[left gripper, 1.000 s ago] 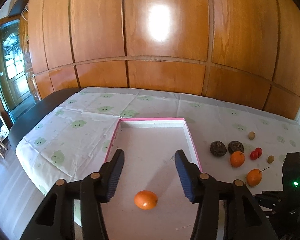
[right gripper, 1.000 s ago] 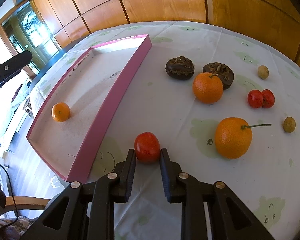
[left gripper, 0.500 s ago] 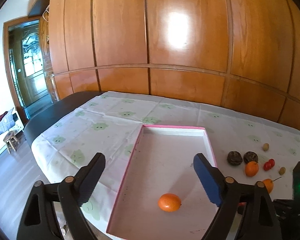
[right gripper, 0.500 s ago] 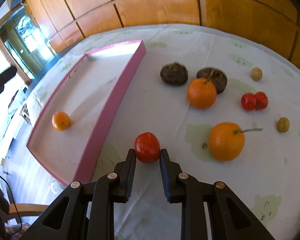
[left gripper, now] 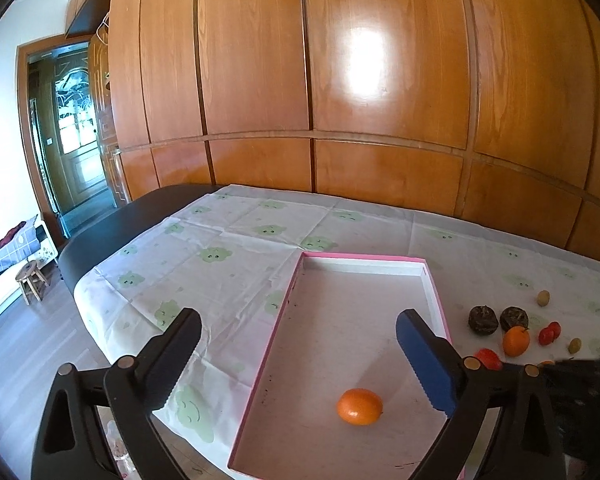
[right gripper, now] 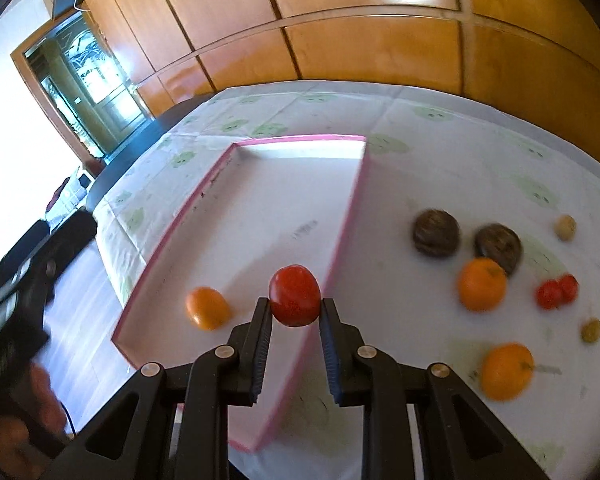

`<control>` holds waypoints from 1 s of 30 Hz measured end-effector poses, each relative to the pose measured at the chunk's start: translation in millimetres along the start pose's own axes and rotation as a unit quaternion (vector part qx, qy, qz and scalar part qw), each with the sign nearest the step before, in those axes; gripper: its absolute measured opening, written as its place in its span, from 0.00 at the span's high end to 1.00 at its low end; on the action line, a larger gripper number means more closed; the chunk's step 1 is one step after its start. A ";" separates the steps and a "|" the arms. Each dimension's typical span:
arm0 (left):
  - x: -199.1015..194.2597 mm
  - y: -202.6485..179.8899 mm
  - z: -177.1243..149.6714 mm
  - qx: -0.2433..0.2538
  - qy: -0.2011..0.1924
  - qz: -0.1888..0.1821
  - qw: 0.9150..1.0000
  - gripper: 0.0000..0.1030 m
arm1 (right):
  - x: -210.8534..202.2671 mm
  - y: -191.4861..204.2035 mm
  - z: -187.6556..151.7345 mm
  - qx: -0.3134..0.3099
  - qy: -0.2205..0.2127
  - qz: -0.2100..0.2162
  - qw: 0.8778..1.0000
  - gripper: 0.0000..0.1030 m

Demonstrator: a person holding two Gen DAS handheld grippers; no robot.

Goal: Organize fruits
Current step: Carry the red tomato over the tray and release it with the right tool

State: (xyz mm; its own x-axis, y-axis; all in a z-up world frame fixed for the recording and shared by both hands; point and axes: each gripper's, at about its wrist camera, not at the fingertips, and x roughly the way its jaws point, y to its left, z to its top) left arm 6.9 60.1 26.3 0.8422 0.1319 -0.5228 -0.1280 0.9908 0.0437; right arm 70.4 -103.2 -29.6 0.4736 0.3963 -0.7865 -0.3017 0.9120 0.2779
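A pink-rimmed white tray [left gripper: 436,292] [right gripper: 340,240] lies on the tablecloth with one small orange [left gripper: 359,406] [right gripper: 207,307] in its near end. My right gripper [right gripper: 295,310] is shut on a red tomato [right gripper: 295,295] and holds it in the air over the tray's right rim; the tomato also shows in the left wrist view [left gripper: 488,357]. My left gripper [left gripper: 298,336] is wide open and empty, raised above the tray's near end. Right of the tray lie two oranges [right gripper: 482,284] [right gripper: 507,370], two dark brown fruits [right gripper: 436,232], small red fruits [right gripper: 558,291] and small tan fruits [right gripper: 565,227].
A wood-panelled wall [left gripper: 340,100] stands behind the table. The table's bare dark end [left gripper: 132,220] and its edge are to the left, with floor, a stool [left gripper: 30,282] and a doorway [left gripper: 74,140] beyond.
My right gripper has lifted the tomato off the cloth and carried it left to the tray's rim. My left gripper has opened wider and pulled back and up.
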 end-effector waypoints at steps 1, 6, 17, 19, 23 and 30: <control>0.3 0.1 0.0 0.001 0.000 0.000 1.000 0.04 | 2.0 1.3 1.2 -0.001 0.002 -0.002 1.000 0.75; -0.6 -0.3 -1.8 0.001 0.007 -0.026 1.000 0.04 | 18.2 8.4 18.6 0.004 0.007 0.022 1.000 0.73; -20.2 -19.2 3.6 0.019 -0.013 -0.105 0.994 0.01 | -10.7 -27.0 -2.9 0.051 -0.022 -0.010 0.998 0.72; -22.6 -25.2 3.4 0.028 -0.015 -0.110 0.993 0.01 | -19.4 -36.8 -7.3 0.061 -0.029 -0.022 0.997 0.72; -28.0 -39.5 1.0 0.049 -0.016 -0.122 0.991 0.01 | -40.3 -57.1 -15.7 0.080 -0.046 -0.047 0.995 0.72; -37.8 -60.1 -4.4 0.077 -0.016 -0.138 0.987 0.01 | -62.6 -81.2 -26.5 0.109 -0.066 -0.062 0.990 0.72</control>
State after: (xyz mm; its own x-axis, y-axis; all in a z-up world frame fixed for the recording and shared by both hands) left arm -19.5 -4.5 39.7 0.8501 -0.1455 -0.5061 0.1875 0.9817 0.0326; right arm 43.3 -204.9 -17.6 0.6041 0.2772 -0.7471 -0.0553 0.9499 0.3078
